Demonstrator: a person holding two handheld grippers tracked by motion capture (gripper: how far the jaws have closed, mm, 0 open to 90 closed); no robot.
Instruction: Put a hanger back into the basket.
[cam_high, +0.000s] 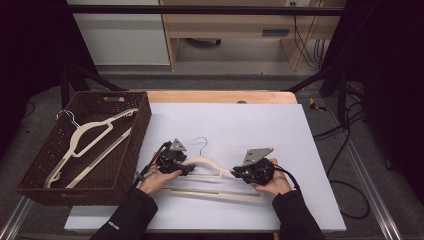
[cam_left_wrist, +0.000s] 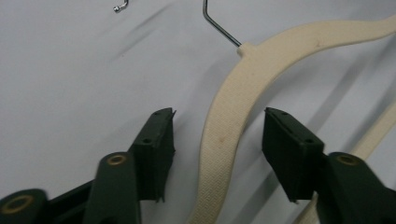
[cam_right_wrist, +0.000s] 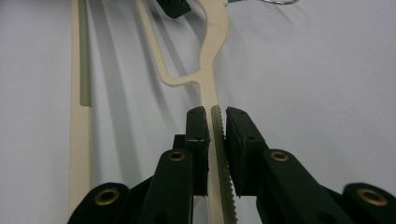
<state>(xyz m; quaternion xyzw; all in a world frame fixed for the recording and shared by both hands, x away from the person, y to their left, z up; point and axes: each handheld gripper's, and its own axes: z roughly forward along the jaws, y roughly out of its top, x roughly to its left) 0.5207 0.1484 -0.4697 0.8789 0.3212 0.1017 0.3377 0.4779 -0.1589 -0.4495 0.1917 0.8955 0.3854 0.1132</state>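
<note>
A cream plastic hanger (cam_high: 210, 164) with a metal hook lies on the white board (cam_high: 240, 125) near its front edge. My left gripper (cam_high: 187, 169) is at the hanger's left shoulder. In the left gripper view its jaws (cam_left_wrist: 217, 121) stand apart on either side of the hanger's arm (cam_left_wrist: 233, 107), with a gap on each side and neither pad touching. My right gripper (cam_high: 237, 173) is at the hanger's right end. In the right gripper view it (cam_right_wrist: 215, 116) is shut on the ridged arm of the hanger (cam_right_wrist: 215, 28).
A dark brown woven basket (cam_high: 137, 135) stands at the left edge of the board and holds two more cream hangers (cam_high: 85, 137). A wooden table edge (cam_high: 220, 96) runs behind the board. Cables hang off the right side.
</note>
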